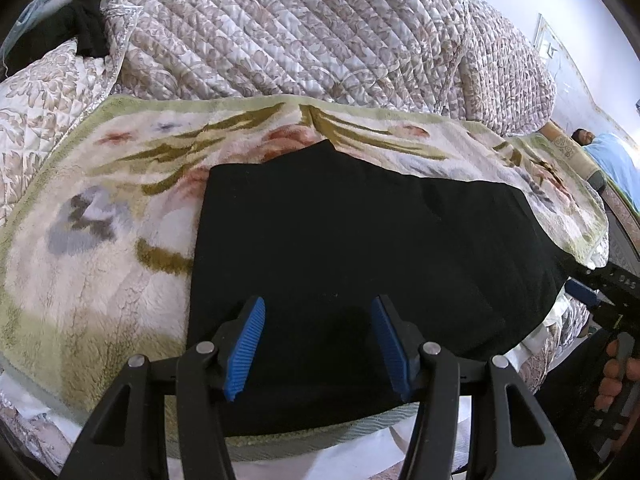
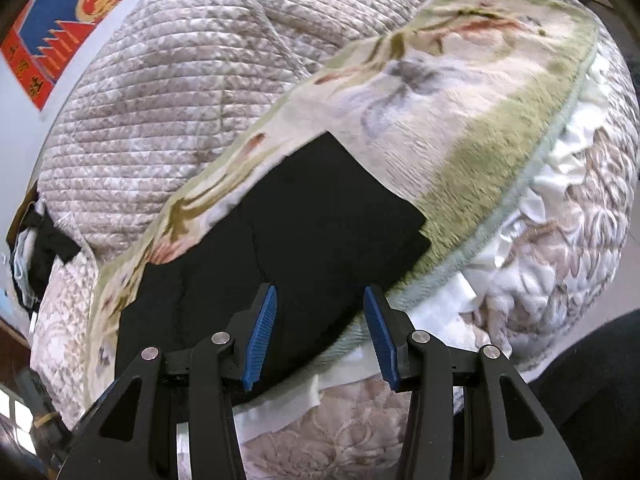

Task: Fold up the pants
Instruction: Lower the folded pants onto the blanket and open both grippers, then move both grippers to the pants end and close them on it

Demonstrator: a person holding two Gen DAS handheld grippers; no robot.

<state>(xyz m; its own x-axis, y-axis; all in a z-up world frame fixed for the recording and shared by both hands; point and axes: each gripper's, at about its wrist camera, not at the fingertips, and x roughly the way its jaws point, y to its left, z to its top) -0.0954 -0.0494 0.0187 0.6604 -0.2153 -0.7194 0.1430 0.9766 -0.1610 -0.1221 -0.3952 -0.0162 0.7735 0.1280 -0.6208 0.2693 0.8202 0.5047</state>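
Observation:
The black pants (image 1: 360,248) lie flat in a folded slab on a floral fleece blanket (image 1: 100,208). My left gripper (image 1: 318,312) is open and empty, its blue pads over the pants' near edge. In the right wrist view the pants (image 2: 288,240) run from lower left to a squared end at the upper right. My right gripper (image 2: 320,300) is open and empty, just above the pants' near edge. The right gripper also shows at the right edge of the left wrist view (image 1: 588,292), held by a hand.
A quilted floral bedspread (image 1: 300,28) is heaped behind the blanket. Dark clothes (image 1: 88,20) lie at the far left. A person in blue (image 1: 612,160) lies at the far right. A red and blue wall poster (image 2: 68,20) hangs behind the bed.

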